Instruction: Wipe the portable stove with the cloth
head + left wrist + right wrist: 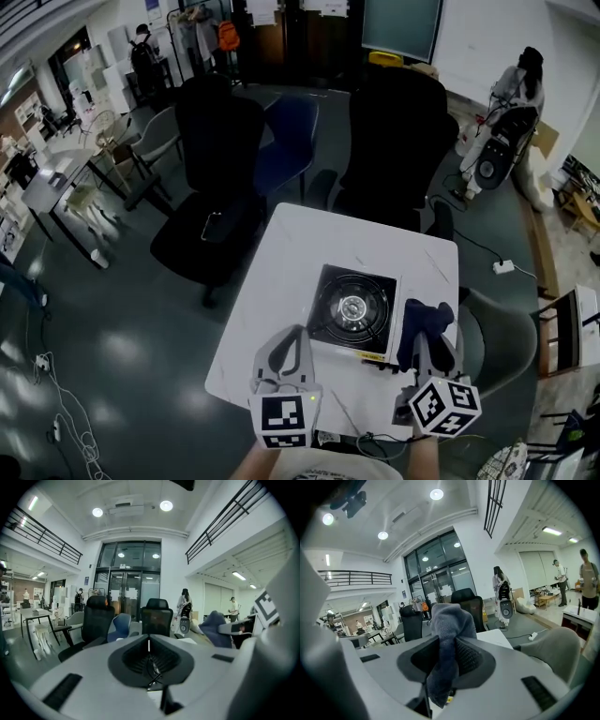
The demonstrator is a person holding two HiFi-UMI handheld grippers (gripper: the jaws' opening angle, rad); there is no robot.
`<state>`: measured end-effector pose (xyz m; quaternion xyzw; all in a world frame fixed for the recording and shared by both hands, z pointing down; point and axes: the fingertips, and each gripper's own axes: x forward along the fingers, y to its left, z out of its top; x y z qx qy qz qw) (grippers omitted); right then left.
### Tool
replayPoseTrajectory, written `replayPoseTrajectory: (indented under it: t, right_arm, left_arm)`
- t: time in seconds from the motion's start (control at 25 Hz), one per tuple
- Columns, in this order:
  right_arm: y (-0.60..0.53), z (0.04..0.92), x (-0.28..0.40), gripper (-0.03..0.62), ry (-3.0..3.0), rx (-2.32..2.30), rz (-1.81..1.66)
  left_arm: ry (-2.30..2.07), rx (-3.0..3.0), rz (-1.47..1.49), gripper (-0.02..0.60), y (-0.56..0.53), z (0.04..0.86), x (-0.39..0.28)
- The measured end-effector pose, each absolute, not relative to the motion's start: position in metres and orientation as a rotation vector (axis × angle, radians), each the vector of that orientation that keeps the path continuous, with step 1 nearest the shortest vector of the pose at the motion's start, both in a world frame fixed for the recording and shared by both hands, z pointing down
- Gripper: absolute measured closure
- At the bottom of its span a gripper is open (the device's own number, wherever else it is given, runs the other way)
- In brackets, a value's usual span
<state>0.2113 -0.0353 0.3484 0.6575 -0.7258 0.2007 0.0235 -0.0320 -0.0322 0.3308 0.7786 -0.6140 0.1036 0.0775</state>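
**Cloth pinched beside stove**

Right gripper [446,654] clamps a dark blue-grey cloth [427,323], bunched and sticking up past the jaws, held just right of the stove. Left gripper [149,645] is pressed together with nothing in it, raised over the surface's [281,248] near edge. The black square portable stove [353,304] sits on the surface, burner up. Black office chairs [220,141] stand beyond.

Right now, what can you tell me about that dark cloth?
The cloth is dark blue-grey, soft and fleecy-looking. It is bunched up and pinched between the jaws of the right gripper, with a rounded fold sticking up above them and a tail hanging below. In the head view it sits just right of the portable stove, over the white table.
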Motion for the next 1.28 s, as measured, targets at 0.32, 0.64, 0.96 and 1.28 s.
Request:
replayPoseTrajectory:
  t: [0.32,0.64,0.96,1.28]
  right_arm:
    - [-0.077,0.367,0.221,0.494,-2.118,2.088,0.667]
    - [-0.118,0.389,0.238,0.494,-1.995,2.128,0.685]
    - [-0.151,0.424,0.247,0.494,-1.9,2.101,0.71]
    - [-0.18,0.451,0.259,0.494,-1.844,2.087,0.75]
  left_arm:
    - [-1.717,2.368,0.377,0.561,-0.085,0.348,-0.028]
    - [-1.635,2.366,0.44,0.561,-0.127,0.374,-0.03]
    - [-1.559,2.348,0.496,0.561,-0.157,0.406,-0.029]
    - [-1.513,2.327,0.536,0.561,-0.176,0.428,-0.025]
